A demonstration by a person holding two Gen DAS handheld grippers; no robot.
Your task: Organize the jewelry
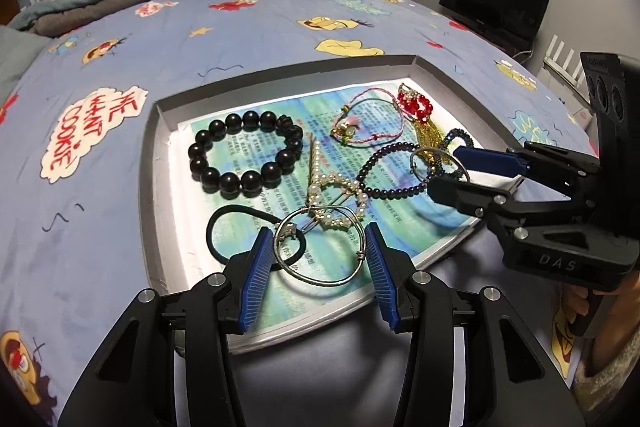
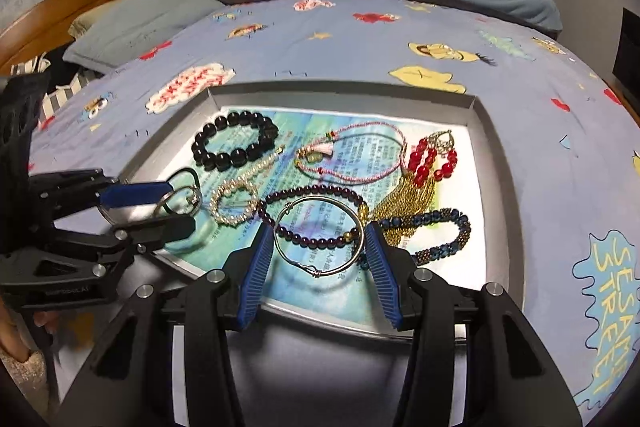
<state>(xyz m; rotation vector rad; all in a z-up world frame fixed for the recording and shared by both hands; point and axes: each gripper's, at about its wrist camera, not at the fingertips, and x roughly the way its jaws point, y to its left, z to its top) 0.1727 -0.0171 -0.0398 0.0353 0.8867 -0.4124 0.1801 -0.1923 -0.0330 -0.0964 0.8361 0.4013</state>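
Silver wire bangles, thin and round, one clamped in left tongs (image 1: 319,242), one in right tongs (image 2: 319,242).

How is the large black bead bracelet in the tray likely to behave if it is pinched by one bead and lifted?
The black bead bracelet would probably sag into a drooping loop, since it is separate round beads on a string. The beads look glossy, so a pad might slip off one. For its size it likely feels fairly heavy, given how big the beads are.

The left gripper (image 1: 320,259) clamps a silver wire bangle (image 1: 320,247) between its jaws above the grey tray (image 1: 150,163) of bracelets, the right gripper (image 1: 454,173) clasping another bangle (image 1: 440,163) nearby.
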